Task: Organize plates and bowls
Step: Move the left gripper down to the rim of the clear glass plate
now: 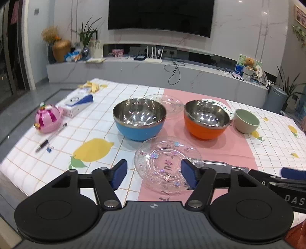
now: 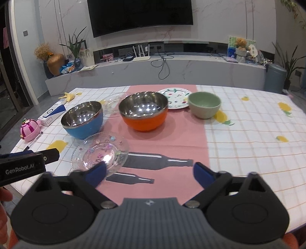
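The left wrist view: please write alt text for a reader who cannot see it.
The left gripper hangs open just above a clear glass plate at the near edge of a table. Behind the plate stand a blue bowl and an orange bowl, both steel inside, with a green bowl to the right.

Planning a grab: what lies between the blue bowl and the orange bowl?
Only bare pink cloth lies between the blue bowl and the orange bowl; a clear plate sits behind the gap. The right wrist view shows it best.

Marble wall, wall-mounted TV, long grey console.
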`<state>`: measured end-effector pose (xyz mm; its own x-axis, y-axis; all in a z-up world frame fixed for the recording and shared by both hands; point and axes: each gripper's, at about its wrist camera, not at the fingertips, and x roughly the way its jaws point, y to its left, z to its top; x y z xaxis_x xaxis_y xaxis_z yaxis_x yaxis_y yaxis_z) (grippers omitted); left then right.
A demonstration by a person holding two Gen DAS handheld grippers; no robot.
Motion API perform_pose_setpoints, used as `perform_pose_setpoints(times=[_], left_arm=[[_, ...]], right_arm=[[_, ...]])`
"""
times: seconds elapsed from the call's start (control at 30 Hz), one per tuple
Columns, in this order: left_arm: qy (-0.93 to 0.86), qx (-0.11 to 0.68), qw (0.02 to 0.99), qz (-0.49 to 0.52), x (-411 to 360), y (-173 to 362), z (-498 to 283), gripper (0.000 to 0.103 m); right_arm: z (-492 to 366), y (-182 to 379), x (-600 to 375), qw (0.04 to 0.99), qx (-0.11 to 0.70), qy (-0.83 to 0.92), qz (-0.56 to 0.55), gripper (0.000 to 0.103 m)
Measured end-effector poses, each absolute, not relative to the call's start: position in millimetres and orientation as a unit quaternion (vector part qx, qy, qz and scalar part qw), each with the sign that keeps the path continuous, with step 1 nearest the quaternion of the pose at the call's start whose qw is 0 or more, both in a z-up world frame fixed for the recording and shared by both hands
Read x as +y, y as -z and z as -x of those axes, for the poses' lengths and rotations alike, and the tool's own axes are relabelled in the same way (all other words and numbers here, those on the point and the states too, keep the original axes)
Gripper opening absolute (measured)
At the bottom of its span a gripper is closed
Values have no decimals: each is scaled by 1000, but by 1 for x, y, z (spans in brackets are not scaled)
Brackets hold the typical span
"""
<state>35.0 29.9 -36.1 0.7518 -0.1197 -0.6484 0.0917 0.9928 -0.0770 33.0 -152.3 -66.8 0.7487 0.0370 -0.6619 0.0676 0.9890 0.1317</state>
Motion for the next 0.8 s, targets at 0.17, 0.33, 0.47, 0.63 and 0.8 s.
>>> perform_pose_setpoints(times=[0.17, 0.33, 0.47, 0.63, 0.8], left_arm=[[64, 361, 927, 78, 50, 53, -56, 50], [60, 368, 921, 109, 65, 73, -82, 36], [59, 378, 914, 138, 76, 92, -100, 30], [61, 394, 900, 174, 84, 112, -113, 27], [59, 404, 892, 191, 88, 123, -120, 24]], right_arm=[[-57, 85, -145, 927, 364, -10, -94, 66], [-87, 104, -142, 916, 379, -28, -130, 46], [-111, 120, -140, 906, 393, -35, -153, 33], [-135, 138, -137, 892, 412, -43, -181, 27], [-146, 149, -133, 887, 422, -48, -184, 19]])
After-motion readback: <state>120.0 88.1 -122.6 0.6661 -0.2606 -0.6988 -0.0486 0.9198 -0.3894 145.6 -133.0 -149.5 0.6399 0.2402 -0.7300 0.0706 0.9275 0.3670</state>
